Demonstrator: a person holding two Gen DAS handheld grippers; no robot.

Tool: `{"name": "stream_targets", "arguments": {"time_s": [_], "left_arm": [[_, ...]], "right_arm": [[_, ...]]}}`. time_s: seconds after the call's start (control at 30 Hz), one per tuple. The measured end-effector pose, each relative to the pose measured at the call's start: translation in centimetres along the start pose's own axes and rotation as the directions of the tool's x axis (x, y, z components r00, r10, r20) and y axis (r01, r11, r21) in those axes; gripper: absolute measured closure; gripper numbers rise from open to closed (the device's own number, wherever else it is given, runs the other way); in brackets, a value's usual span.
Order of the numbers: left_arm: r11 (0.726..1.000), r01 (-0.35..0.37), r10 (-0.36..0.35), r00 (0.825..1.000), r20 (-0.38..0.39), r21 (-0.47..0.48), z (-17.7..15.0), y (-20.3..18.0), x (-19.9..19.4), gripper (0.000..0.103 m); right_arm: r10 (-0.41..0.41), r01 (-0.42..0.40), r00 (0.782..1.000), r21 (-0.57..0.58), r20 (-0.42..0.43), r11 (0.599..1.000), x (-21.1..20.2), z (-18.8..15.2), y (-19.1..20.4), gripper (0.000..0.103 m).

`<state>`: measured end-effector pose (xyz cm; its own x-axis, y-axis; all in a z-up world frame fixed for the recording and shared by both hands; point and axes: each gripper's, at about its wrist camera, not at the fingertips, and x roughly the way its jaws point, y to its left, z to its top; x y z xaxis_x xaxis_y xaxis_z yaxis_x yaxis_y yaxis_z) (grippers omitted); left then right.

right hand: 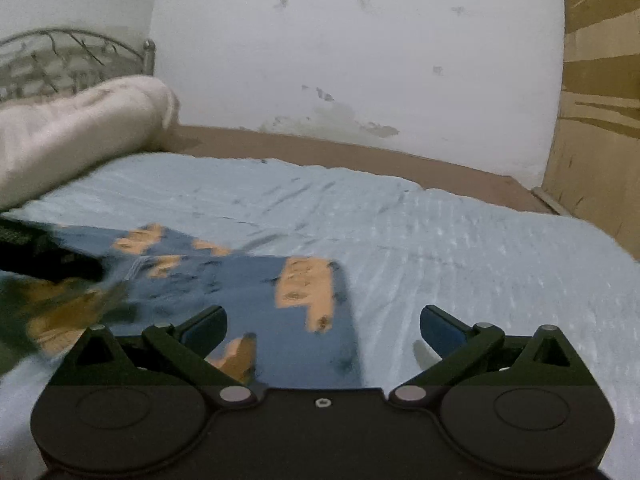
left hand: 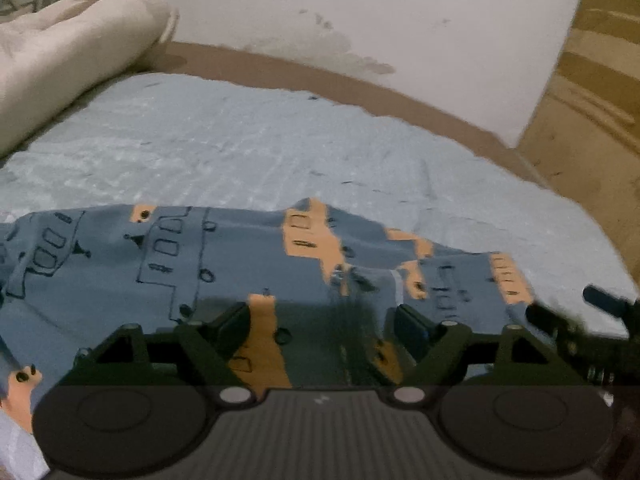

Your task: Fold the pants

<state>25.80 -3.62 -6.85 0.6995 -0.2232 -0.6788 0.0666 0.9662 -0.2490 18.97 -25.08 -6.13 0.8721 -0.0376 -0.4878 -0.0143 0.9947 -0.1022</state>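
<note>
The pants (left hand: 240, 248) are blue with orange patches and dark line drawings, and they lie spread on a light blue bed sheet (left hand: 240, 140). My left gripper (left hand: 322, 320) hangs open just over their near part, and cloth shows under the gap but is not pinched. In the right wrist view the pants (right hand: 248, 288) end in a straight folded edge between the fingers. My right gripper (right hand: 323, 320) is open wide over that edge, one finger above the cloth and the other above the sheet (right hand: 460, 248). Dark, blurred parts of the other tool show at the frame edges (left hand: 600, 312) (right hand: 44, 256).
A rolled white blanket (left hand: 72, 48) (right hand: 80, 128) lies at the far left of the bed. Behind it stands a metal headboard (right hand: 60, 60). A stained white wall (right hand: 340, 60) runs along the far side, with a wooden panel (right hand: 592, 120) at the right.
</note>
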Motion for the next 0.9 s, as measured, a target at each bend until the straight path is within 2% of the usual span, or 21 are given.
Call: {"name": "stream_targets", "arguments": {"time_s": [0.17,0.3,0.4,0.47,0.6,0.73,0.83,0.9], "left_arm": [[0.999,-0.052,0.052,0.999,0.005,-0.017,0.0,0.7,1.0,0.019],[0.998,-0.06,0.06,0.998,0.002,-0.015,0.1,0.8,1.5,0.017],[0.998,-0.059,0.059,0.998,0.005,0.006,-0.3,0.8,1.7,0.016],[0.997,-0.06,0.06,0.998,0.013,0.039,-0.7,0.7,1.6,0.016],[0.995,-0.065,0.064,0.998,0.024,0.076,-1.4,0.4,0.6,0.013],[0.988,-0.113,0.107,0.993,0.059,0.105,-2.8,0.2,-1.3,0.004],[0.986,-0.13,0.122,0.989,0.083,0.103,-4.0,0.5,-3.1,0.003],[0.979,-0.148,0.135,0.986,0.096,0.141,-5.0,0.3,-3.6,0.003]], "right_arm": [[0.019,-0.019,0.995,0.004,-0.101,1.0,6.3,2.0,-1.3,0.001],[-0.024,0.024,0.989,-0.002,-0.144,1.0,9.6,2.3,-2.4,0.001],[-0.015,0.029,0.984,0.074,-0.175,0.997,10.9,1.3,-4.0,0.001],[-0.009,0.029,0.986,0.116,-0.166,0.993,10.7,0.8,-4.6,0.001],[-0.009,0.031,0.985,0.122,-0.175,0.992,9.3,0.3,-5.0,0.001],[-0.041,0.052,0.984,0.061,-0.171,0.997,5.9,-1.0,-4.3,0.001],[-0.082,0.082,0.986,-0.007,-0.143,0.997,2.6,-2.2,-3.2,0.001],[-0.11,0.107,0.988,-0.04,-0.112,0.994,0.4,-3.5,-2.5,0.001]]}}
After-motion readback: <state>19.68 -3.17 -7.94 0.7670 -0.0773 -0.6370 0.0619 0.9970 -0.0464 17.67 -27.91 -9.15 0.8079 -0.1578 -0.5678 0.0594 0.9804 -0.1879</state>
